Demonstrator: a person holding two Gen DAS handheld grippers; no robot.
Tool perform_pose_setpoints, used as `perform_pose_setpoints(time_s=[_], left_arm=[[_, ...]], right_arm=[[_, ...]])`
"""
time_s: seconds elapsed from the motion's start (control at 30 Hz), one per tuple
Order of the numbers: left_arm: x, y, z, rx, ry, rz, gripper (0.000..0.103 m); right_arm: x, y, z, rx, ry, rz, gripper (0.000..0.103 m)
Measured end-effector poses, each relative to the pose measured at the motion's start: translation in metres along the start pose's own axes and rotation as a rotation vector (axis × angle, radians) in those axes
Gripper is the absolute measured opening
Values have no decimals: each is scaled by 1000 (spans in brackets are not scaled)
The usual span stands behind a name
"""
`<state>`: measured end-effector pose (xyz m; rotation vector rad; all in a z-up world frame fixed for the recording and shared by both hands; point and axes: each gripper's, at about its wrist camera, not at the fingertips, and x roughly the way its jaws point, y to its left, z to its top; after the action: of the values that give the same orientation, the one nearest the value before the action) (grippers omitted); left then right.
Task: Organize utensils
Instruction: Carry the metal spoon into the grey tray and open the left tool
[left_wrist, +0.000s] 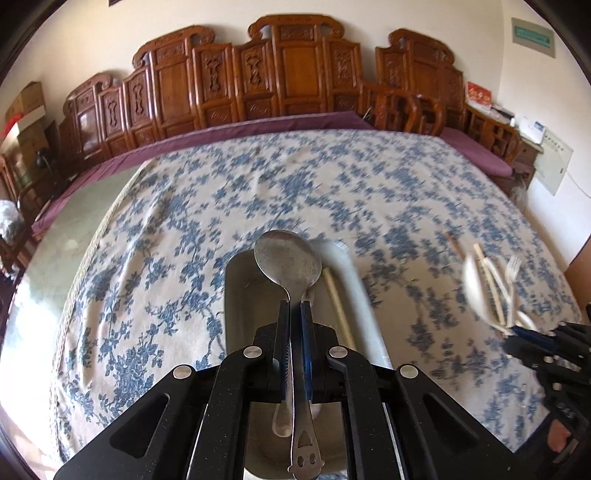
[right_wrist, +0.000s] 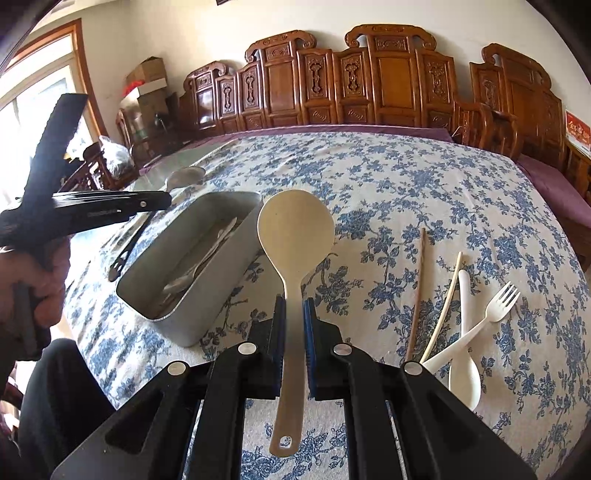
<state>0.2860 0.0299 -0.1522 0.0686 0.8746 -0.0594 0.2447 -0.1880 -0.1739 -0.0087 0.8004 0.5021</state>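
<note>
My left gripper (left_wrist: 295, 308) is shut on a metal spoon (left_wrist: 288, 263), held above the grey metal tray (left_wrist: 236, 295). From the right wrist view the left gripper (right_wrist: 162, 201) hovers over the tray's (right_wrist: 207, 295) far end, and the tray holds several utensils. My right gripper (right_wrist: 294, 306) is shut on a beige rice paddle (right_wrist: 295, 229) above the floral tablecloth, right of the tray. A brown chopstick (right_wrist: 417, 291), a pale chopstick (right_wrist: 445, 302), a white spoon (right_wrist: 464, 354) and a white plastic fork (right_wrist: 491, 314) lie on the cloth to the right.
The table is covered with a blue floral cloth (right_wrist: 406, 192). A carved wooden bench (left_wrist: 288, 77) with a purple cushion runs along the far side. Boxes and clutter stand at the far left (right_wrist: 147, 85). A chopstick (left_wrist: 338, 306) lies in the tray.
</note>
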Motion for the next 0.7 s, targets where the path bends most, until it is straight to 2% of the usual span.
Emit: perform_pose_setpoints(time_s=[0.3,0.7], left_arm=[[45,5,-13,4,106,41,5],[70,5,-15,30,196,51,5]], right_arm=[[-2,0,2,10,-10,15,11],[3,-1,0,14,2,4,11]])
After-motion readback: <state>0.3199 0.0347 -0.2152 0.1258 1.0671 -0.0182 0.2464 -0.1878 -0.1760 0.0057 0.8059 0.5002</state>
